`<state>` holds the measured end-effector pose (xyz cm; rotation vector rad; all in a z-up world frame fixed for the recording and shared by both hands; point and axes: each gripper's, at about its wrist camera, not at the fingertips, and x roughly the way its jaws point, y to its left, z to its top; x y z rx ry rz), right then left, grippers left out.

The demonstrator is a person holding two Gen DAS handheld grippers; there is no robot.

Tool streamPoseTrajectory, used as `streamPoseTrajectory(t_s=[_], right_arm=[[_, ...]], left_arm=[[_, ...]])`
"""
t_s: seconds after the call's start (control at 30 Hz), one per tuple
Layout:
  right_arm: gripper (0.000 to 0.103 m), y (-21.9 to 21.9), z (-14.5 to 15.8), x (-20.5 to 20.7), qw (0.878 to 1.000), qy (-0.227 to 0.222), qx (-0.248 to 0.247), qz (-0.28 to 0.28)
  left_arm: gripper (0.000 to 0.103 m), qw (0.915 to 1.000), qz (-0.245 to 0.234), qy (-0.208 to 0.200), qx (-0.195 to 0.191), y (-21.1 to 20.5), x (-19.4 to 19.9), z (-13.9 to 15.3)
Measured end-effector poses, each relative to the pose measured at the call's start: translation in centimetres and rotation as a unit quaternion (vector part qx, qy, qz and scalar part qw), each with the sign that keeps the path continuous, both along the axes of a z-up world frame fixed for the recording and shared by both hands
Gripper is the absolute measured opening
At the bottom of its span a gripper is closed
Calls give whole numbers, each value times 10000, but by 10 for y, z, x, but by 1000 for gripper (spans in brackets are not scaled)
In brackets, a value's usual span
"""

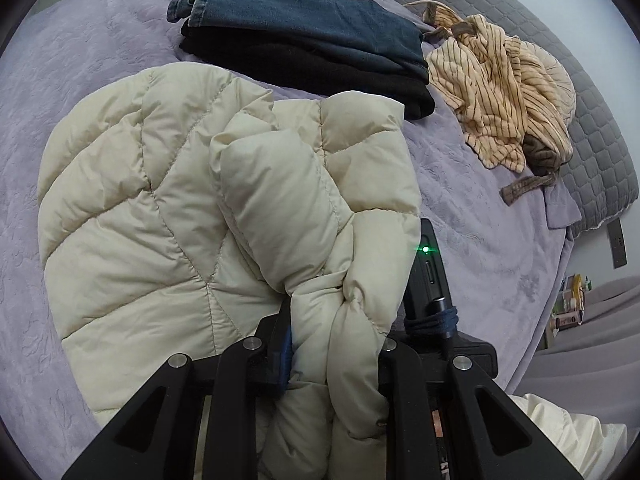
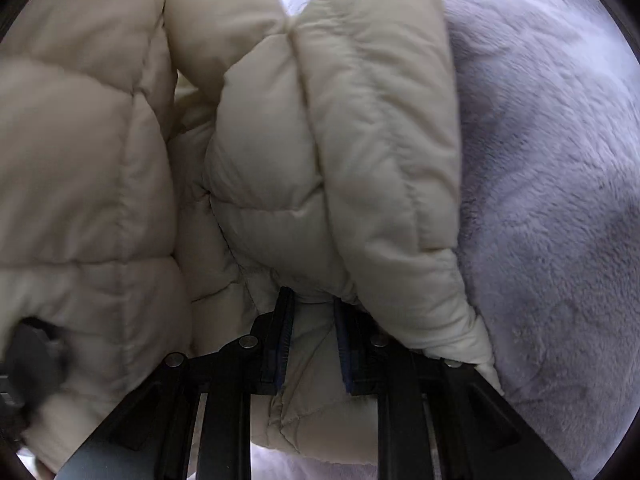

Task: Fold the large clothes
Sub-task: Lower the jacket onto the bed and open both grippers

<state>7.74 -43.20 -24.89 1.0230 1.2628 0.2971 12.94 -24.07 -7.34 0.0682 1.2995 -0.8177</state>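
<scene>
A cream quilted puffer jacket (image 1: pixel 160 208) lies bunched on the lilac bedspread (image 1: pixel 72 80). My left gripper (image 1: pixel 336 344) is shut on a thick fold of the jacket, which bulges out between and over the fingers. In the right wrist view the same jacket (image 2: pixel 280 160) fills most of the frame. My right gripper (image 2: pixel 312 340) is shut on a fold of it, with cloth pinched between the two pads (image 2: pixel 284 340). The lilac bedspread (image 2: pixel 560 200) lies to the right. A dark part of the other gripper shows at the lower left.
Folded blue jeans (image 1: pixel 304 16) lie on a folded black garment (image 1: pixel 320 72) at the back. A crumpled striped tan garment (image 1: pixel 500 92) lies at the right, near a grey quilted pad (image 1: pixel 560 60). The bed's right edge drops off to a floor area.
</scene>
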Motion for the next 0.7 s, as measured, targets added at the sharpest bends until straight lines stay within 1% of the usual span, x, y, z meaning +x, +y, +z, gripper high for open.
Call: streamPoseTrajectory(t_s=[0.07,0.17,0.2,0.23,0.27,0.3,0.33,0.43,0.47,0.53,0.6,0.63,0.7], right_arm=[[24,-11,-2,-3,9996,31,282,-90],[25,-31,5,-11,9988,94,450,-188],[31,-42,8,-15,9988,77,443,-213],[46,-49,14,-17,9987,32,458,-235],[56,-57,20,-20,9984,-42,497,-270],[65,-65,28,-22,9988,-59,376,-310],[67,-73,35,-25,9991,-101,250,-332],[68,-94,57,-32,9982,-224,78,-548],[68,-105,63,-33,9975,-280,122,-630],[68,-111,75,-34,9963,-409,295,-698],[68,-114,87,-21,9959,-549,397,-592],[68,-108,97,-5,9959,-600,450,-510],[68,-99,109,11,9954,-654,635,-286]], left_arm=[[22,10000,-20,-19,52,-3,0,-2],[22,10000,-5,24,94,-4,2,-5],[22,9999,-2,42,99,-4,1,-6],[22,9999,0,62,104,-6,1,-7],[22,9999,12,58,84,-7,1,-7],[22,9999,20,59,81,-6,1,-7],[22,9999,16,72,93,-7,1,-8],[22,9999,24,96,112,-6,2,-10],[22,9999,26,95,115,-5,2,-11],[22,9999,-3,32,145,-6,1,-10],[22,9997,-93,-107,220,-8,-2,-9],[22,9995,-130,-167,256,-9,-4,-8],[22,9990,-205,-240,322,-12,-7,-8]])
